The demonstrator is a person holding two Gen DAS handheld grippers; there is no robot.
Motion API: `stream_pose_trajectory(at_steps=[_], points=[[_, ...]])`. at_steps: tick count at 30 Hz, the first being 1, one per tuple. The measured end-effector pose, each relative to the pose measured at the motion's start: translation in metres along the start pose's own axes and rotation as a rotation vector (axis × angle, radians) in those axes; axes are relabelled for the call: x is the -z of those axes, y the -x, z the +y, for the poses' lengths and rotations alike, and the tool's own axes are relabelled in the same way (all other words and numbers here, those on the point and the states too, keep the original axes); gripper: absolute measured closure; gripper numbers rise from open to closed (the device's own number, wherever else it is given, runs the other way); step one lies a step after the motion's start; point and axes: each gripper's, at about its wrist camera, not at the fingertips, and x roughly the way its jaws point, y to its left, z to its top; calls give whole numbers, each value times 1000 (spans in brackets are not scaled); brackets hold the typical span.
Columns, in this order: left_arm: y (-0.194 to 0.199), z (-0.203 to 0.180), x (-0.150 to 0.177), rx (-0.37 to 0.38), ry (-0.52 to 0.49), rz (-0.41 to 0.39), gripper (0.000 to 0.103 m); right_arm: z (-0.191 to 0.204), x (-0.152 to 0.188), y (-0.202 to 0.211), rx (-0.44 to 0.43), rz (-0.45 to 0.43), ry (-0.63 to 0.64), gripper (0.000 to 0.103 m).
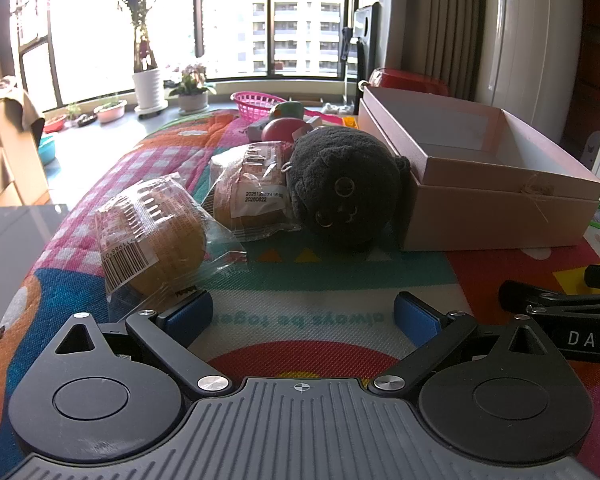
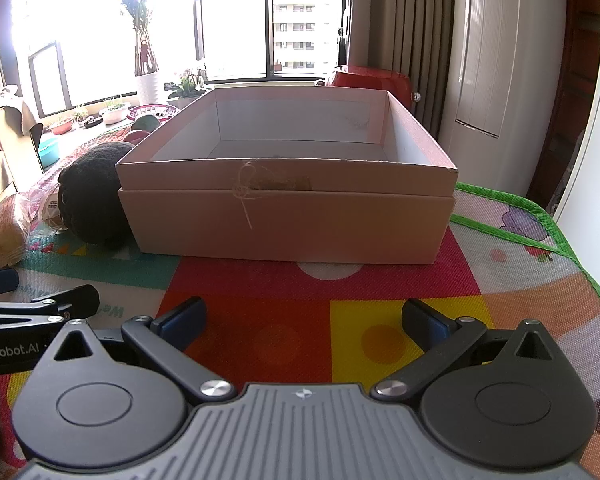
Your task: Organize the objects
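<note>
An open pink cardboard box (image 1: 496,216) (image 2: 288,220) stands on the colourful mat. Its inside looks bare. A black plush toy (image 1: 344,188) (image 2: 92,200) lies against the box's left side. Two wrapped buns lie left of it, one near (image 1: 156,240) and one farther back (image 1: 252,192). My left gripper (image 1: 304,316) is open and empty, low over the mat; its left fingertip is at the near bun's wrapper. My right gripper (image 2: 304,320) is open and empty, facing the box's front wall from a short distance.
Behind the plush lie small toys, a pink ball (image 1: 280,130) and a pink basket (image 1: 258,104). A red container (image 2: 370,78) stands behind the box. The mat's green edge (image 2: 540,216) runs at the right. A grey tabletop (image 1: 12,248) lies left.
</note>
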Motion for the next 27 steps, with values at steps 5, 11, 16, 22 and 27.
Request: stream_pose_trajectory(at_steps=[5,11,16,22,27], points=[[0,0,0,0,0,0,2,0,0,0,0,0,0,0],[0,0,0,0,0,0,2,0,1,1,0,1,0,0],[0,0,0,1,0,0,2,-1,0,1,0,1,0,0],[0,0,0,1,0,0,2,-1,-1,0,1,1,0,0],[0,0,0,1,-1,0,2,-1,-1,0,1,2,0,0]])
